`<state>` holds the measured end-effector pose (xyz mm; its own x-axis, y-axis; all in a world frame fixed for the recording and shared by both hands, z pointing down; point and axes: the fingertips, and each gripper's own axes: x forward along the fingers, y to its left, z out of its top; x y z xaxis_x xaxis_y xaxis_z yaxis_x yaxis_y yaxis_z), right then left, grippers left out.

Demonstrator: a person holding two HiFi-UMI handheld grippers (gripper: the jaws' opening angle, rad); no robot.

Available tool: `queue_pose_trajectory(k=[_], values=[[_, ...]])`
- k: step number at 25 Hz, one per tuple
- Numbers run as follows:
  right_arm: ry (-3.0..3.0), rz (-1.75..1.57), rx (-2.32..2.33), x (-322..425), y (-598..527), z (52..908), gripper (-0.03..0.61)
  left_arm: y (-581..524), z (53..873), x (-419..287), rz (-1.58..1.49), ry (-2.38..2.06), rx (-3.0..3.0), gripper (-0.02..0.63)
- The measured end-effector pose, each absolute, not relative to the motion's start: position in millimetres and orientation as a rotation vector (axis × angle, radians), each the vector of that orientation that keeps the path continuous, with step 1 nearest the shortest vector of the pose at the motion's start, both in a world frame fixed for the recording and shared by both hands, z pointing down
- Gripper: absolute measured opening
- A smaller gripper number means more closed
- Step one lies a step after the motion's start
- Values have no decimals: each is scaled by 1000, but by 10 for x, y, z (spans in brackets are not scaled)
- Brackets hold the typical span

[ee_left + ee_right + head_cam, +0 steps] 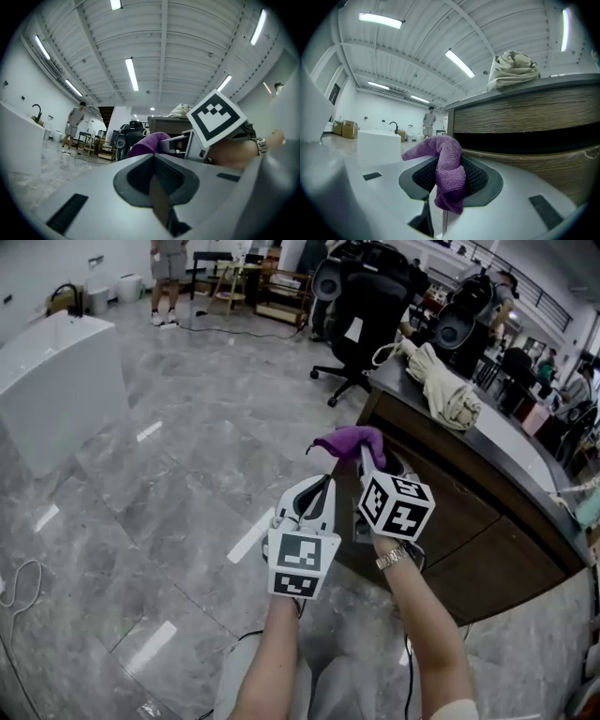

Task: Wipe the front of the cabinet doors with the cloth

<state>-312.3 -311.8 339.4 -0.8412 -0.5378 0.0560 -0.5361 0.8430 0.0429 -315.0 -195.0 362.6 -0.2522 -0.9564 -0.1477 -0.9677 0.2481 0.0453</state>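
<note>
My right gripper [368, 457] is shut on a purple cloth [352, 441], which bunches over the jaw tips and hangs between them in the right gripper view [449, 174]. It is held close beside the dark wooden cabinet [469, 540]; the door fronts [525, 117] fill the right of that view, apart from the cloth. My left gripper [322, 495] sits just left of the right one, its jaws closed together with nothing between them [154, 180]. The cloth [147, 143] shows beyond it in the left gripper view.
A folded beige cloth bundle [442, 385] lies on the cabinet top. Black office chairs [361, 315] stand behind the cabinet. A white counter with a black tap [56, 381] is at the left. A person [169, 277] stands far back. Cables [23, 582] lie on the grey marble floor.
</note>
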Motion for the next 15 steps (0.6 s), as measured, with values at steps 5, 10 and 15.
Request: queue_pose_trajectory(k=[5, 10, 15], values=[[-2933, -3, 921, -3115, -3245, 3483, 135, -1981, 3624, -3127, 175, 2395, -1864, 6], [-2916, -101, 984, -2750, -3395, 3510, 135, -2087, 3633, -3024, 176, 2360, -1897, 6], [-2889, -125, 1020, -2323, -3497, 3510, 137, -2274, 3695, -2894, 202, 2334, -1972, 6]])
